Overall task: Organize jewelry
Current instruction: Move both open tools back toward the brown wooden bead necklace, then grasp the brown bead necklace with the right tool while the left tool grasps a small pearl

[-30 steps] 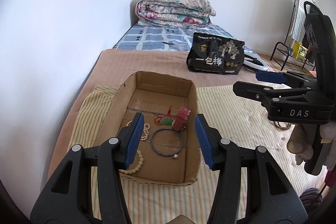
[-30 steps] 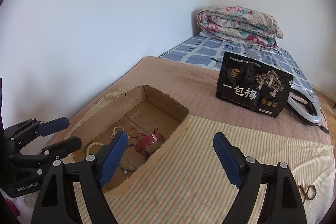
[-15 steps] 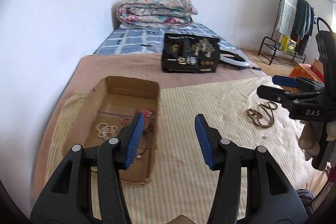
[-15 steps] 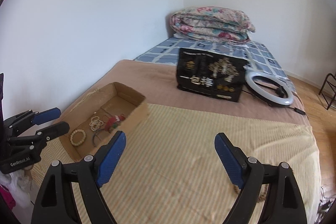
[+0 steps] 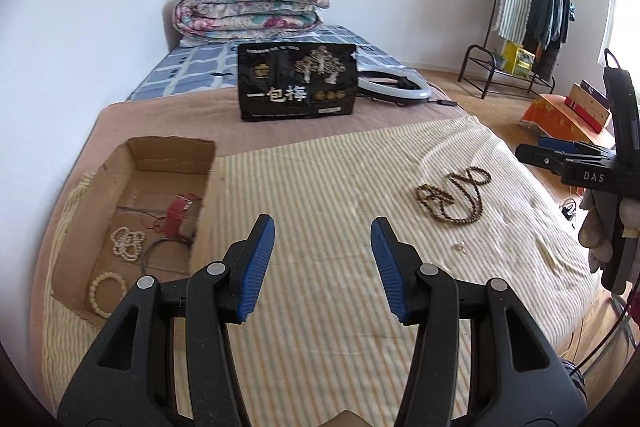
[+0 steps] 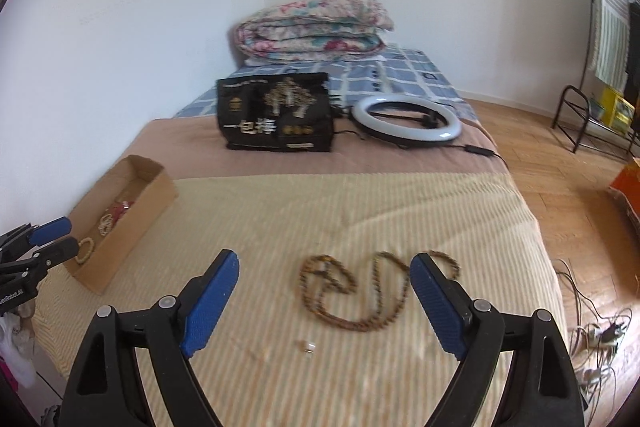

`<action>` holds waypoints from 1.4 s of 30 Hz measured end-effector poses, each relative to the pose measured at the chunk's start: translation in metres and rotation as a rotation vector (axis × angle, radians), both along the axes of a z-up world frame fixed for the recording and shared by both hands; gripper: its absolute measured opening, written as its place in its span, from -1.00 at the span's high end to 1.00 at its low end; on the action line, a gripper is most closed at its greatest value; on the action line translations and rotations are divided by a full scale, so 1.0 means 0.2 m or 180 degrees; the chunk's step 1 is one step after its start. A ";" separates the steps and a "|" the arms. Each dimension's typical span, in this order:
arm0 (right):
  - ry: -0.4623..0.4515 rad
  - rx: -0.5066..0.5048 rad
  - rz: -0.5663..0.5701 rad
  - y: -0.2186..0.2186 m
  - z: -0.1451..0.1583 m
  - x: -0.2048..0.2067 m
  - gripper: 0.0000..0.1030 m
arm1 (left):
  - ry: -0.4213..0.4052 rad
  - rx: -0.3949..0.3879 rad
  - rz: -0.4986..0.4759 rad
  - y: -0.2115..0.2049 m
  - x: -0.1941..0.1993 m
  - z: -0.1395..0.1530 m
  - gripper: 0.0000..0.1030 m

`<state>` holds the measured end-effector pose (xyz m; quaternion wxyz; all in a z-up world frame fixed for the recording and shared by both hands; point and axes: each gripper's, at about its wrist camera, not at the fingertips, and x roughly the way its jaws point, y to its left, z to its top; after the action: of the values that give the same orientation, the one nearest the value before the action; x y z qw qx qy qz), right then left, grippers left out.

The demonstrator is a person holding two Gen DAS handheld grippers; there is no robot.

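A brown bead necklace (image 6: 360,291) lies coiled on the striped blanket (image 6: 280,219), just beyond and between the open fingers of my right gripper (image 6: 324,303). A tiny white piece (image 6: 309,347) lies in front of it. In the left wrist view the necklace (image 5: 452,199) is to the right, with the right gripper (image 5: 560,151) beside it. My left gripper (image 5: 322,267) stands open over bare blanket, holding nothing. At its left sits the cardboard box (image 5: 172,155) with a white bead bracelet (image 5: 105,293), a pearl cluster (image 5: 127,243), a dark bangle (image 5: 164,251) and a red tassel charm (image 5: 178,213).
A black printed bag (image 5: 296,87) and a ring light (image 5: 394,87) lie further up the bed, with a folded quilt (image 5: 252,7) behind. The wall runs along the left. The bed's right edge drops to a wooden floor with cables (image 6: 596,331) and a clothes rack (image 5: 528,27).
Both grippers have swung right, away from the box. The brown necklace has come into view and now lies between the right gripper's fingers. Both stay open.
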<state>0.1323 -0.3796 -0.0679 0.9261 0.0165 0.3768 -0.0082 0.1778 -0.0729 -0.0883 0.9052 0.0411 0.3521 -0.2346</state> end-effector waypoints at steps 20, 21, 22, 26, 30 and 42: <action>0.0386 0.0079 -0.0300 -0.37 -0.33 -0.03 -0.73 | 0.0240 0.0082 -0.0432 -0.41 0.01 -0.20 0.01; 0.0410 0.0105 -0.0295 -0.37 -0.35 -0.02 -0.73 | 0.0255 0.0082 -0.0441 -0.41 0.01 -0.21 0.01; 0.0432 0.0138 -0.0287 -0.37 -0.37 -0.01 -0.73 | 0.0267 0.0081 -0.0444 -0.42 0.01 -0.22 0.01; 0.0530 0.0269 -0.0236 -0.34 -0.45 0.04 -0.73 | 0.0317 0.0065 -0.0444 -0.42 0.02 -0.25 0.01; 0.0635 0.0346 -0.0164 -0.30 -0.53 0.11 -0.73 | 0.0345 0.0096 -0.0493 -0.43 0.02 -0.28 0.01; 0.0832 0.0420 -0.0006 -0.18 -0.68 0.29 -0.74 | 0.0458 0.0069 -0.0486 -0.43 0.07 -0.38 0.01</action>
<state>0.1909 -0.4151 -0.2041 0.8661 0.0765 0.4939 0.0136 0.1926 -0.1587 -0.1646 0.8565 0.0606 0.4146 -0.3014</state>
